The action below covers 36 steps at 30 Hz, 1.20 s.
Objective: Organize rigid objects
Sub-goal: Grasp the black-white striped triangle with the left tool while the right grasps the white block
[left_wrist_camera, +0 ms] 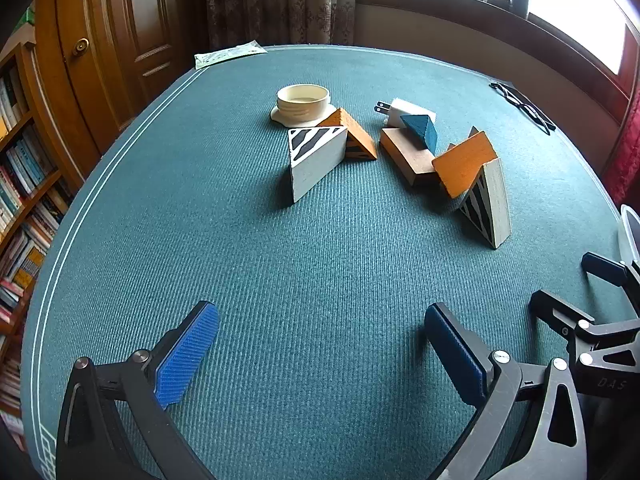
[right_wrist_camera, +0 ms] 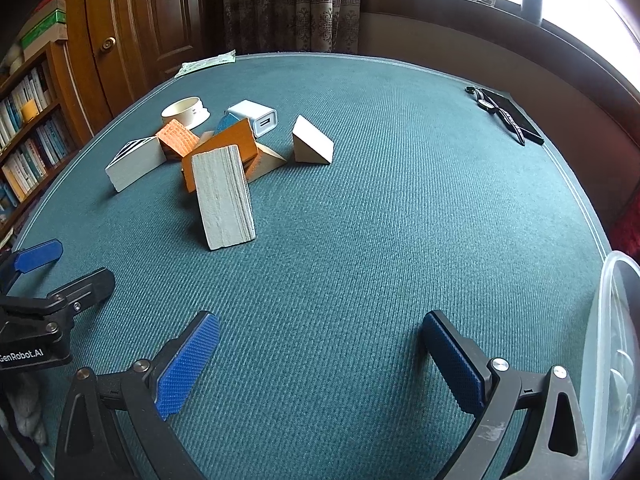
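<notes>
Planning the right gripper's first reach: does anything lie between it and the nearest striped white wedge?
Nothing visible does. The right gripper, jaws wide open, faces bare green tabletop up to the striped white wedge. The clutter sits behind that wedge: an orange block leans against its far side. The left gripper is off to the side.

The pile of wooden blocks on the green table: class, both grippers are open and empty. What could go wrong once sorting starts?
1. The orange block leans on the striped wedge; pulling either out would probably topple the other.
2. The blue block sits on the brown block against the white charger, so a grasp there may knock the charger.
3. The clear container sits close beside the right gripper and could get bumped.
</notes>
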Available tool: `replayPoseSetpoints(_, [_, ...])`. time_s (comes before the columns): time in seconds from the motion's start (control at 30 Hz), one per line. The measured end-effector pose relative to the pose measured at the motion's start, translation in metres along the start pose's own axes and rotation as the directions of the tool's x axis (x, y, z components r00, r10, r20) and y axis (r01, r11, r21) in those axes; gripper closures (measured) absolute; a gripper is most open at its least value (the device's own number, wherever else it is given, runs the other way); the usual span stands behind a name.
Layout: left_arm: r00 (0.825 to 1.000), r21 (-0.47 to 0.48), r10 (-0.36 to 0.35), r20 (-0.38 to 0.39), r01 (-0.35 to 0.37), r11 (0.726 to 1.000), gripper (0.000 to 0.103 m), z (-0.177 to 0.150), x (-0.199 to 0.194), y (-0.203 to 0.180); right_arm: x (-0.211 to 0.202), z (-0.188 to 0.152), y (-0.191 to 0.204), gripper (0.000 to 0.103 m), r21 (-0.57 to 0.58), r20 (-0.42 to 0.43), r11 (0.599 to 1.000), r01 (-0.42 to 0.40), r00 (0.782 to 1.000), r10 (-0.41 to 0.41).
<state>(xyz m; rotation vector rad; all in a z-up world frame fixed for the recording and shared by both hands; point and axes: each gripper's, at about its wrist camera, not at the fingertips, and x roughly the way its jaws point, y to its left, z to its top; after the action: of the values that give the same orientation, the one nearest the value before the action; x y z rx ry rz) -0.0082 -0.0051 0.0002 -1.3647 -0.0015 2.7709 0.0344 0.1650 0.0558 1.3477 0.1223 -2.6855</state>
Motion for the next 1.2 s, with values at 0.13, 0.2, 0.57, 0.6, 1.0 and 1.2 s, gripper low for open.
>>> replayPoseSetpoints(0.13, [1.0, -0.025, 0.007, 0.002, -0.007, 1.0, 0.005, 0.004, 0.0, 0.01, 0.0, 0.001, 0.0, 0.0, 0.0, -0.005, 1.0, 0.001, 1.0, -0.001])
replayPoseSetpoints(0.2, [1.0, -0.033, 0.018, 0.011, -0.018, 0.999, 0.005, 0.007, -0.002, 0.016, 0.0, 0.001, -0.001, 0.0, 0.0, -0.005, 1.0, 0.001, 1.0, -0.001])
replayPoseSetpoints(0.57, [0.996, -0.034, 0.064, 0.054, -0.063, 0.997, 0.005, 0.03, -0.008, 0.021, 0.0, 0.001, -0.003, 0.0, -0.001, -0.006, 1.0, -0.001, 1.0, 0.001])
replayPoseSetpoints(0.6, [0.996, -0.035, 0.063, 0.057, -0.061, 0.997, 0.005, 0.032, -0.008, 0.021, 0.001, 0.001, -0.003, 0.0, 0.0, -0.008, 1.0, -0.002, 1.0, 0.002])
replayPoseSetpoints(1.0, [0.993, -0.039, 0.084, 0.079, -0.081, 0.996, 0.012, 0.063, 0.009, 0.02, -0.004, 0.009, -0.002, 0.009, 0.012, -0.011, 0.993, -0.118, 0.993, 0.118])
replayPoseSetpoints(1.2, [0.993, -0.029, 0.08, 0.082, -0.078, 0.997, 0.023, 0.071, 0.026, 0.016, -0.002, 0.017, 0.009, 0.025, -0.009, -0.008, 0.986, -0.167, 0.986, 0.166])
